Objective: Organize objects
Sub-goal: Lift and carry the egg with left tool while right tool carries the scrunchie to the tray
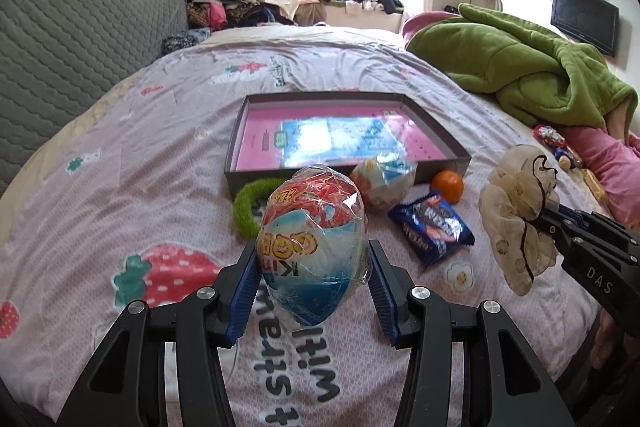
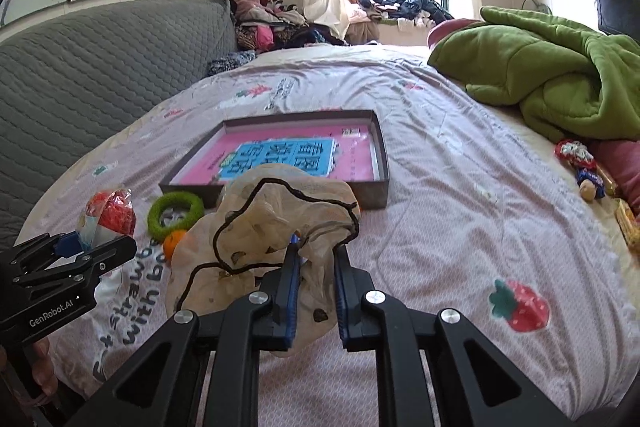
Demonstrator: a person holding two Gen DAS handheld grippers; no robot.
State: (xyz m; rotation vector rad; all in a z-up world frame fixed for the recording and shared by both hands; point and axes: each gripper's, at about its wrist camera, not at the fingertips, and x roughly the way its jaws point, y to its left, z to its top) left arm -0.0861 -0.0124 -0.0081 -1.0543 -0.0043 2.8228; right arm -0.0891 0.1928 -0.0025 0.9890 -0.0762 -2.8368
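My left gripper [image 1: 312, 259] is shut on a plastic-wrapped toy egg [image 1: 314, 239], red on top and blue below, held above the bedspread. My right gripper [image 2: 316, 259] is shut on a cream ruffled scrunchie [image 2: 272, 227] with a dark edge; it also shows in the left wrist view [image 1: 516, 211] at the right. A shallow grey box [image 1: 240, 163] with a pink and blue sheet inside lies ahead on the bed. In front of it lie a green fuzzy ring [image 1: 246, 209], a second wrapped egg [image 1: 384, 183], an orange [image 1: 448, 185] and a blue snack packet [image 1: 432, 227].
A green blanket [image 1: 520, 67] is heaped at the right, with a small doll [image 2: 588, 171] and wrapped sweets beside it. A grey quilted headboard [image 1: 72, 47] runs along the left. Piles of clothes lie at the far end under the window.
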